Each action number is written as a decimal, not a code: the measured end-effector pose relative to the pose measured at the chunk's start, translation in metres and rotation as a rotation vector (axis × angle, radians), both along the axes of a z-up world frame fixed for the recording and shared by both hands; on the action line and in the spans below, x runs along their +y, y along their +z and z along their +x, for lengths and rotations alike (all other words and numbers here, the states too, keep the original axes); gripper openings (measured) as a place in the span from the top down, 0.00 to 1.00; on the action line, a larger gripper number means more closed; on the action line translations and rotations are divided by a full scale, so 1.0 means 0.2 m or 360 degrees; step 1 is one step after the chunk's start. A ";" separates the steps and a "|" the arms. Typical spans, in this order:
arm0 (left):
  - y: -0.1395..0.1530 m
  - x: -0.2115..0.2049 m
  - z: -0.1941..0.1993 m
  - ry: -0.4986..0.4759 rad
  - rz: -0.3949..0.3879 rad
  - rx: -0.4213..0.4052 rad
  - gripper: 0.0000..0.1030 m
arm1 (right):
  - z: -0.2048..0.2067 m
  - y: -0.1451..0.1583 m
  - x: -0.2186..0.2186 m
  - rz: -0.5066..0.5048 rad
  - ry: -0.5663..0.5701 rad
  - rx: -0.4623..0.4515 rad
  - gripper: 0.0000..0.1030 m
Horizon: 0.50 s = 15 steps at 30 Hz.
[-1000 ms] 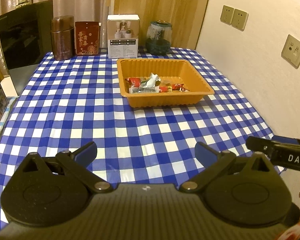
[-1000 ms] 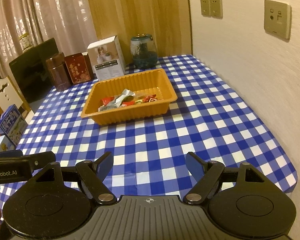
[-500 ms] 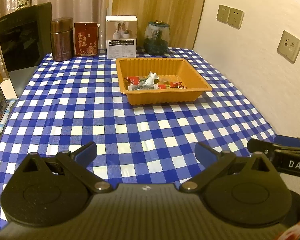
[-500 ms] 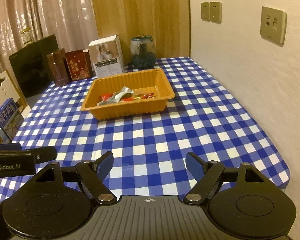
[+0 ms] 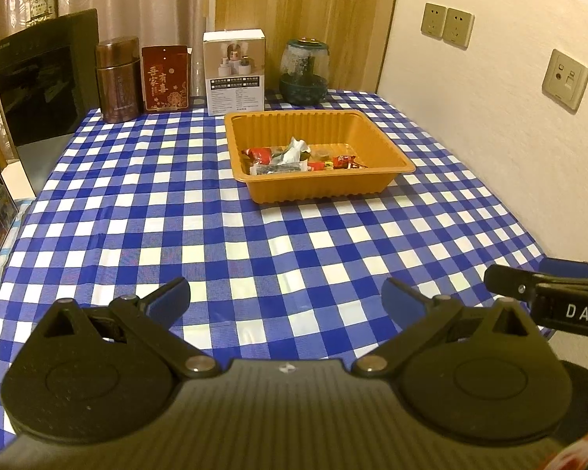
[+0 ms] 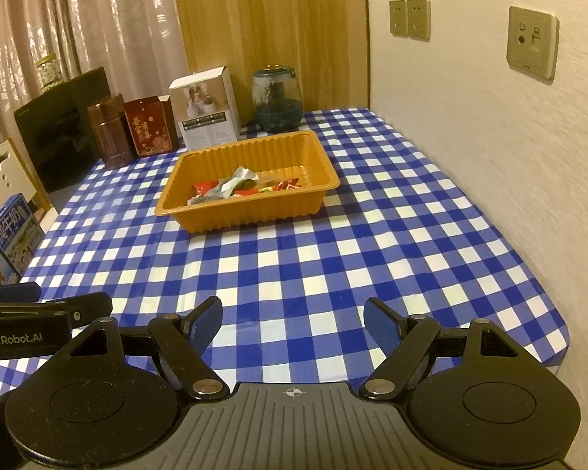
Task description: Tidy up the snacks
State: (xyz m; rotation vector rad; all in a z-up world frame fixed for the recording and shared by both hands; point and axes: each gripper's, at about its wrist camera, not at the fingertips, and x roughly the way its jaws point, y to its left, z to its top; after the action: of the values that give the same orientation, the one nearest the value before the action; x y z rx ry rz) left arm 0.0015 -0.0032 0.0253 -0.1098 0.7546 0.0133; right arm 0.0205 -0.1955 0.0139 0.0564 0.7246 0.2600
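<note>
Left wrist view: left gripper is spread wide with nothing in it. The snacks sit in the orange tray, but the wrappers are too jumbled to tell apart. Right wrist view: right gripper is also wide apart and empty, and the tray looks farther off than a second ago.

Wrapped snacks in orange tray

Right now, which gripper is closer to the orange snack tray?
Neither clearly; I cannot tell. The left gripper and right gripper both hang open over the near table edge, well short of the orange tray.
</note>
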 end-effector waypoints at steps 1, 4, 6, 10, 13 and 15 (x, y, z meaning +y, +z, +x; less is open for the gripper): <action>0.00 0.00 0.00 0.0001 0.0000 -0.0001 0.00 | 0.00 0.00 0.00 -0.0001 0.0001 0.0000 0.23; 0.00 0.00 0.00 0.0000 -0.0001 0.0000 0.00 | 0.00 0.00 0.00 -0.0003 0.0001 0.0002 0.23; 0.00 0.00 0.00 0.0000 -0.0004 0.0001 0.00 | 0.00 0.00 0.00 -0.0007 0.0001 0.0002 0.23; 0.00 0.00 0.00 -0.0001 -0.0001 0.0000 0.00 | 0.00 0.00 0.00 -0.0003 0.0001 0.0001 0.23; 0.00 0.00 0.00 -0.0003 0.0001 -0.0001 0.00 | 0.00 0.00 0.00 -0.0004 0.0000 0.0002 0.23; 0.00 0.00 0.00 0.0000 -0.0002 0.0000 0.00 | 0.00 -0.01 0.00 -0.0005 0.0001 0.0001 0.23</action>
State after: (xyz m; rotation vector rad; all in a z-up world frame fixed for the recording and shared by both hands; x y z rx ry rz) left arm 0.0013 -0.0027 0.0246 -0.1110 0.7548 0.0130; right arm 0.0208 -0.1959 0.0129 0.0535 0.7258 0.2594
